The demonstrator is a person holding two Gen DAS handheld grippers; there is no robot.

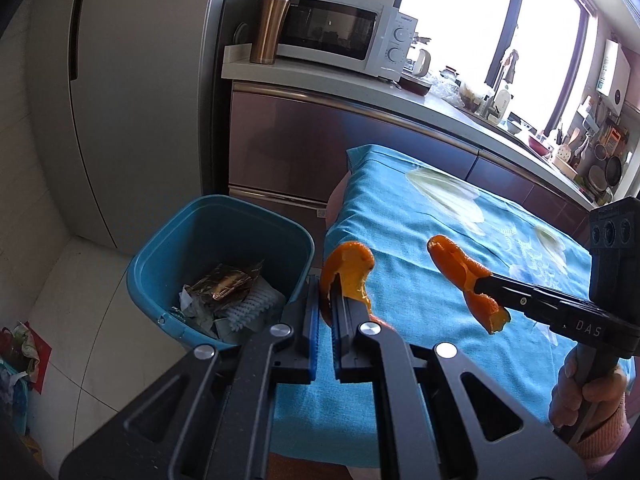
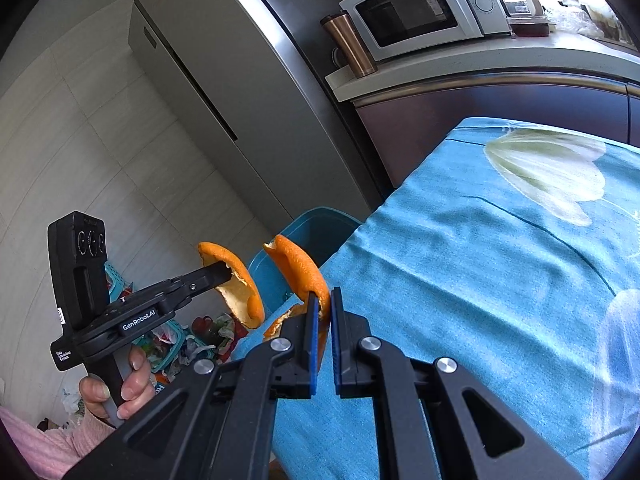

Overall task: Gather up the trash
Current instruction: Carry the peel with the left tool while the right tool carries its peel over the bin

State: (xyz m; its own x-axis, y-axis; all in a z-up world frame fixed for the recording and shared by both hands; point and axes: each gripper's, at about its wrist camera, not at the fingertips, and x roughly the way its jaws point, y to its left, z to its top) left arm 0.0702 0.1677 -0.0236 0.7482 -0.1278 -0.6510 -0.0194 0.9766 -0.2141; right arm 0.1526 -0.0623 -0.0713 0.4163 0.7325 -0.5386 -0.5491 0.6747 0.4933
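My left gripper (image 1: 329,280) is shut on a piece of orange peel (image 1: 347,266) and holds it in the air at the table's left edge, just right of the blue trash bin (image 1: 160,256). My right gripper (image 2: 325,294) is shut on a second orange peel (image 2: 298,266) above the blue tablecloth. In the left wrist view the right gripper (image 1: 478,285) holds its peel (image 1: 460,270) over the cloth. In the right wrist view the left gripper (image 2: 224,270) holds its peel (image 2: 236,276) beside the bin (image 2: 316,226).
The bin holds wrappers and paper (image 1: 224,292). The table has a blue cloth (image 1: 440,240) with white flowers. A counter behind carries a microwave (image 1: 340,32) and a copper tumbler (image 1: 270,28). A fridge (image 1: 140,100) stands at the left. Baskets with clutter (image 2: 176,336) sit on the floor.
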